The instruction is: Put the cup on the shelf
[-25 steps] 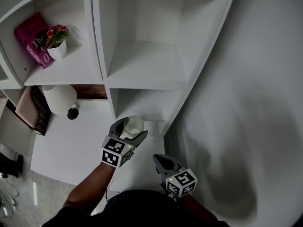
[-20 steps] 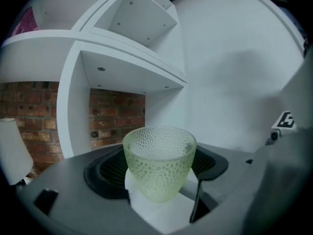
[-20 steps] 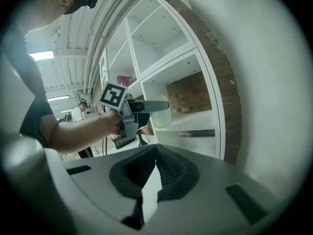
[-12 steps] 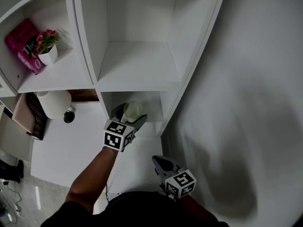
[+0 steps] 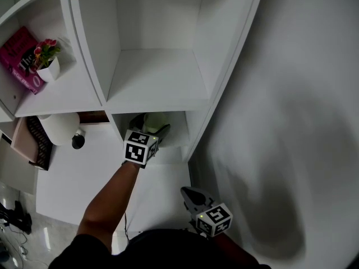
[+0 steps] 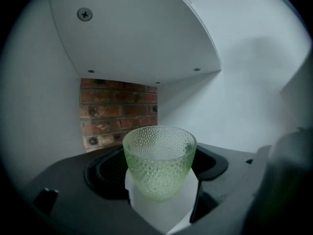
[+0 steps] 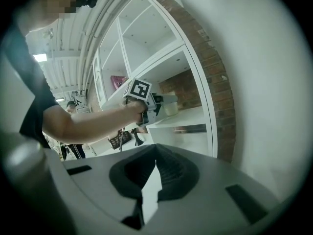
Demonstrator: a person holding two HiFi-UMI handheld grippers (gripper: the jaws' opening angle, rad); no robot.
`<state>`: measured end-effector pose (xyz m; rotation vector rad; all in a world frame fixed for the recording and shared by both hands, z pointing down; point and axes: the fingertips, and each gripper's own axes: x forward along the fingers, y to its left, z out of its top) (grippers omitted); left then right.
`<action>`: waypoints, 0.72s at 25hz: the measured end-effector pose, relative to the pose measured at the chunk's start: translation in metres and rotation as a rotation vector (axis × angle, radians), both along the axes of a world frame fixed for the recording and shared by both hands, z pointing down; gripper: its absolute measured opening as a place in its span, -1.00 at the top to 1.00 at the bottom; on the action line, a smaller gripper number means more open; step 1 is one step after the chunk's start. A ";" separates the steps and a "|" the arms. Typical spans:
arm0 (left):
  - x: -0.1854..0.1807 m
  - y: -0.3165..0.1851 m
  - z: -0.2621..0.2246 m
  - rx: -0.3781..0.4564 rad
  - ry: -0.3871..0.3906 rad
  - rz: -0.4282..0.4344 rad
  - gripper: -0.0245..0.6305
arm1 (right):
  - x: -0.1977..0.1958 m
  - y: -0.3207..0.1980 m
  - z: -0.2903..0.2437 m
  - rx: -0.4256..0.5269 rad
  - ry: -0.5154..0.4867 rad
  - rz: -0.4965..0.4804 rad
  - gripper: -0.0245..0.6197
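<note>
While the right tool point(image 5: 190, 193) hangs idle close to the person's body, well short of the shelf point(image 5: 154, 77), with its jaws pressed together on nothing, the work belongs to the left tool point(image 5: 147, 129). It is clamped low on the sides of the green dimpled glass cup point(image 6: 159, 158), so the rim stands upright and clear above the jaws. That low, level hold looks chosen to let the base meet the shelf floor flat. The cup sits at the mouth of the shelf's lowest right-hand bay, where the shelf meets the tabletop point(image 5: 73, 178). Whether its base touches the bay floor cannot be told. Room is tight overhead: the board point(image 6: 132, 33) that roofs the bay runs close over the rim. The shelf's white upright point(image 5: 84, 43) stands just left of the tool. On the right the bay's side wall curves away and leaves more room. Deeper in, the bay ends at bare brick point(image 6: 117, 109), well beyond the cup, so there is depth to carry it further inward.
</note>
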<state>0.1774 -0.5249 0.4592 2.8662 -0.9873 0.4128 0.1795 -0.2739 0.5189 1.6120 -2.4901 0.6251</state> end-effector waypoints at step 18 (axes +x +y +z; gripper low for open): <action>0.010 -0.029 0.018 -0.011 0.004 -0.029 -0.25 | 0.005 -0.009 0.003 -0.021 -0.011 0.001 0.91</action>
